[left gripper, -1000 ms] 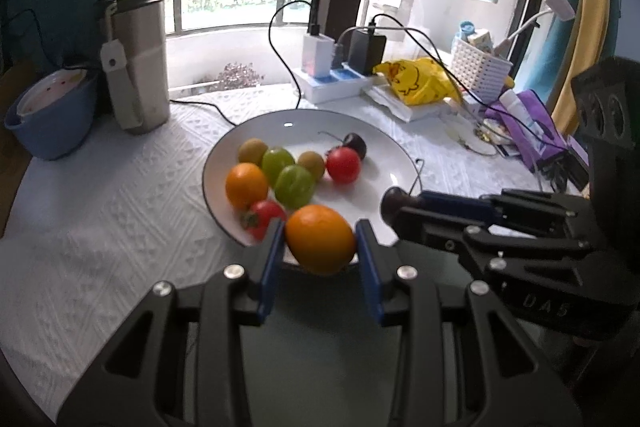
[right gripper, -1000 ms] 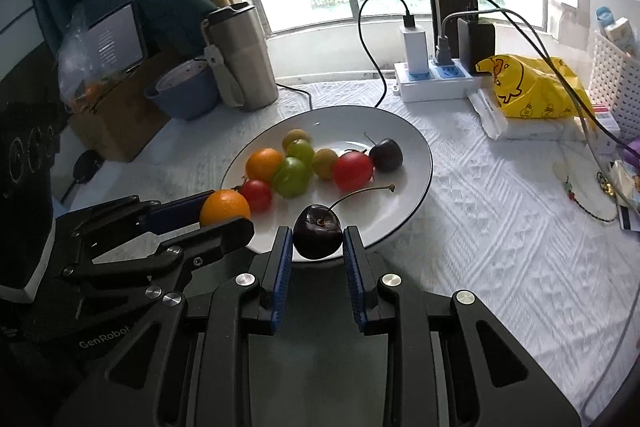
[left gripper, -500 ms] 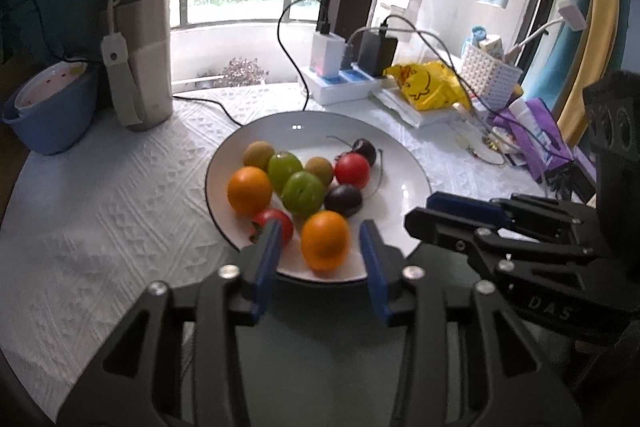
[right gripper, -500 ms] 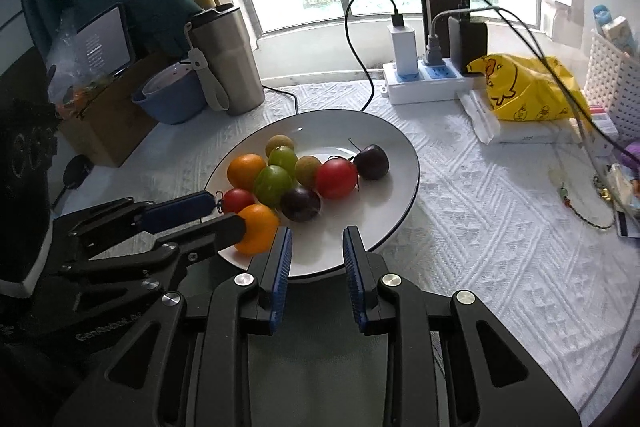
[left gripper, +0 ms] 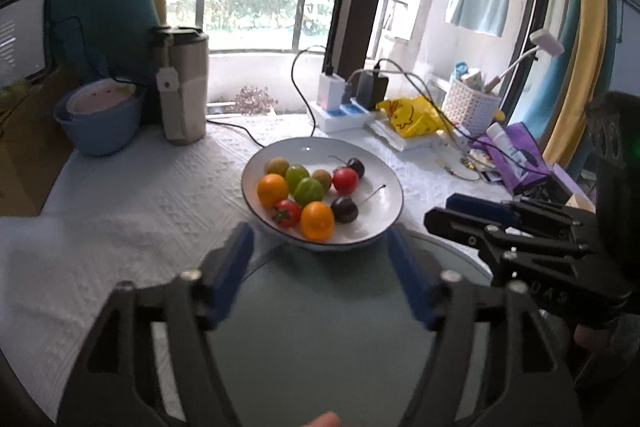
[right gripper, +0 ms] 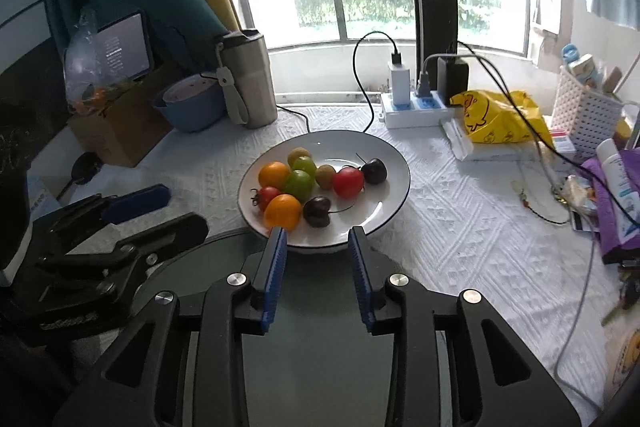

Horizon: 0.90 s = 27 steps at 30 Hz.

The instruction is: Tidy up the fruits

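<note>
Both grippers are hovering empty over the near edge of the desk (right gripper: 460, 211): the left gripper (left gripper: 320, 263) with jaws spread wide, the right gripper (right gripper: 316, 247) with jaws parted moderately. The fruits are lying together in the white plate (right gripper: 384, 203) near the desk's middle. The orange (right gripper: 282, 211) is looking light, firm and round, so gripping across its widest part seems best; the dark cherry (right gripper: 316, 211) is probably soft, smooth and easily bruised.

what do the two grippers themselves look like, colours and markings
Both the left gripper and right gripper are matte black linkage frames with silver screw heads and blue ribbed finger pads. White lettering marks their sides; it is too blurred to read surely.
</note>
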Available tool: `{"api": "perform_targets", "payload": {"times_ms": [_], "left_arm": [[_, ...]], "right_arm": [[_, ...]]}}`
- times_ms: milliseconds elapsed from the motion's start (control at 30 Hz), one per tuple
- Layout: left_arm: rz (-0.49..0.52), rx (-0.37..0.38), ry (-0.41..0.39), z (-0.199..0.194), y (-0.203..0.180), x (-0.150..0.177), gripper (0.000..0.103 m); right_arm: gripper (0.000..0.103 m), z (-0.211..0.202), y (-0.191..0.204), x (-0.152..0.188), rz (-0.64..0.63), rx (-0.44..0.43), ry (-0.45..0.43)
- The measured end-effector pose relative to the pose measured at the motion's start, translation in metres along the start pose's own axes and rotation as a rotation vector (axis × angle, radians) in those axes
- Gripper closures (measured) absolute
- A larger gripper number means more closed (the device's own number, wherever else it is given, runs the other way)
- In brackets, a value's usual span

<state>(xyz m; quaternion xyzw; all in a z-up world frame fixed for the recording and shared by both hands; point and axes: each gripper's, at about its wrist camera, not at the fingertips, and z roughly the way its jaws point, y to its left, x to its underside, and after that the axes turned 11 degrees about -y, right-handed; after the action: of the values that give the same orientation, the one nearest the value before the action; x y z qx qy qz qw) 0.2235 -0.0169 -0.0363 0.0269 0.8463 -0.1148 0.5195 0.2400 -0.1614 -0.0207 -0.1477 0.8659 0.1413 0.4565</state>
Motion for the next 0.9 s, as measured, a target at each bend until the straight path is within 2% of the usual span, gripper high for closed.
{"api": "perform_targets", "payload": {"times_ms": [67, 200, 267, 333, 400, 500, 733, 900], "left_arm": [[0.0, -0.006, -0.019, -0.012, 0.0, 0.0, 0.022], [0.009, -0.034, -0.054, -0.037, -0.001, 0.001, 0.019], [0.008, -0.038, -0.071, -0.048, -0.002, 0.002, 0.014], [0.012, -0.054, -0.092, -0.062, -0.002, 0.003, 0.014], [0.018, -0.073, -0.098, -0.073, -0.002, 0.005, 0.014], [0.028, -0.112, -0.1, -0.088, -0.004, 0.007, 0.014], [0.082, -0.203, -0.185, -0.122, -0.012, 0.013, 0.014], [0.075, -0.222, -0.214, -0.133, -0.01, 0.011, 0.014]], "right_arm": [[0.069, -0.008, 0.005, 0.0, -0.007, 0.005, -0.01], [0.067, -0.028, 0.014, 0.001, -0.023, 0.015, -0.033], [0.059, -0.038, 0.018, 0.002, -0.029, 0.02, -0.045], [0.048, -0.048, 0.022, 0.002, -0.036, 0.028, -0.063], [0.041, -0.059, 0.027, 0.003, -0.045, 0.043, -0.081], [0.04, -0.072, 0.032, 0.004, -0.056, 0.064, -0.099], [0.038, -0.107, 0.039, 0.002, -0.094, 0.126, -0.16], [0.038, -0.124, 0.042, 0.003, -0.102, 0.149, -0.186]]}}
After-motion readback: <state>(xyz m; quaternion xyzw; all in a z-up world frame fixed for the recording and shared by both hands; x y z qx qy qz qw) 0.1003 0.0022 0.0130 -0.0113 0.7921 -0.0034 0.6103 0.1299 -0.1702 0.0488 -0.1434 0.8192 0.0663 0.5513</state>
